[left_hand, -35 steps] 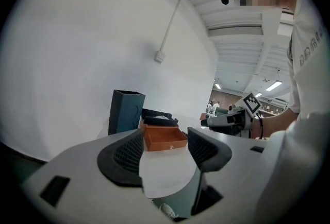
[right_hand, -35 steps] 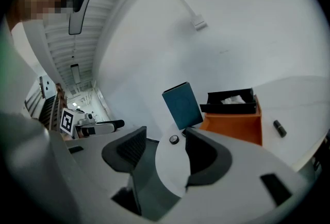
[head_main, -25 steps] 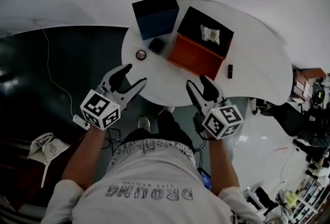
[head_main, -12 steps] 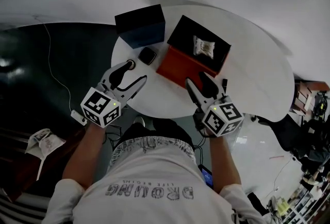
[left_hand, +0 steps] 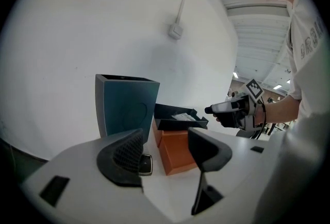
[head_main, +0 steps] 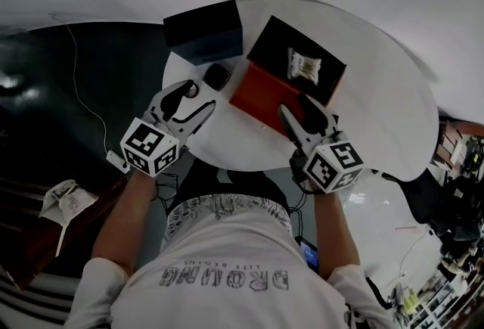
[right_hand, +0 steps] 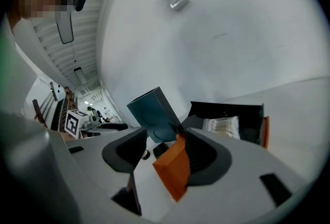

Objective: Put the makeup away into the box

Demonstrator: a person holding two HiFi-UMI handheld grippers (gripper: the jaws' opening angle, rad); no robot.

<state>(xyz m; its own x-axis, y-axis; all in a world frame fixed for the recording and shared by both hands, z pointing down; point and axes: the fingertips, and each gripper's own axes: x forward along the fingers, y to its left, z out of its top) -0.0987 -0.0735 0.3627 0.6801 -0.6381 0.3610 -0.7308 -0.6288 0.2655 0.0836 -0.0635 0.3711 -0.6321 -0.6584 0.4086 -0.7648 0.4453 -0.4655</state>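
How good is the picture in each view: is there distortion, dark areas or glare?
Head view: strong fisheye bend; the white table is bright, while the floor is very dark, with a small glare at far left. Left gripper view: black round border, and the orange box looks sharp. Right gripper view: same round border, evenly lit wall, edges bowed.

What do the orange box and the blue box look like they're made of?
Orange box: probably stiff cardboard, matte; flat sides, sharp edges, no glare. Blue box: likely matte cardboard too; a faint pressed circle on one side, no shine.
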